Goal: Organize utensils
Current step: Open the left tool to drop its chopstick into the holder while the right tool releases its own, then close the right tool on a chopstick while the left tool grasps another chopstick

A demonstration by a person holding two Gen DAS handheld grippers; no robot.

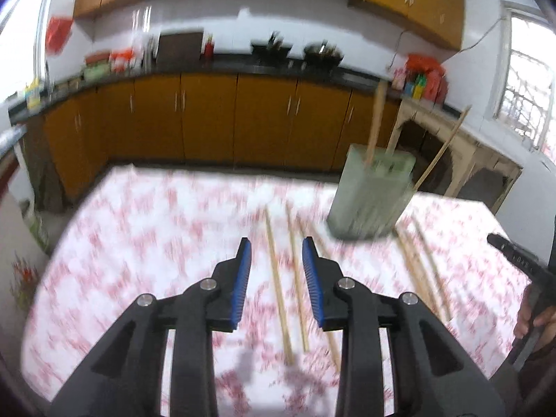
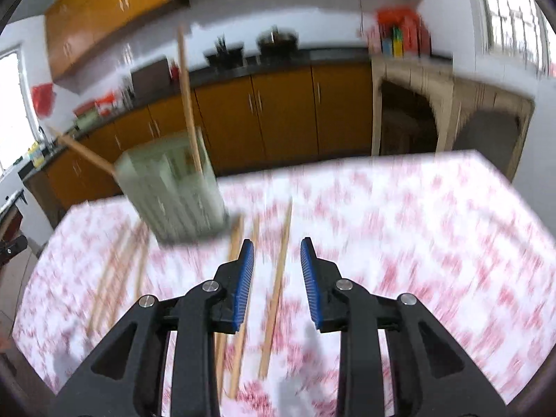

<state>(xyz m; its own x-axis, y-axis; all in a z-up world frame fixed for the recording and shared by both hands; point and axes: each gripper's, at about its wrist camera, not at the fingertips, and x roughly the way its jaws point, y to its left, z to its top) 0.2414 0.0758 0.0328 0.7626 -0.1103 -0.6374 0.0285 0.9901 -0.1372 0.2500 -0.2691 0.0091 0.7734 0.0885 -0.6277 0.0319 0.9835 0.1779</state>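
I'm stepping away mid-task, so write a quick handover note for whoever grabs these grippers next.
Left gripper: open, empty, above the loose wooden chopsticks.
Right gripper: open, empty, one light wooden chopstick lying between its fingers.
Pale green ribbed plastic holder stands upright on the red-and-white floral tablecloth, with a few chopsticks already in it.
Left: several chopsticks on either side of the holder; frames blurred, count unclear.

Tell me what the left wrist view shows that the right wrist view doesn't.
Left wrist only: the person's right hand gripping the other tool's handle at the frame's right edge, and the open left tongs. Right wrist only: the open right tongs hanging above one chopstick. Both: the green holder with chopsticks standing in it, loose chopsticks lying on the floral tablecloth, orange cabinets behind.
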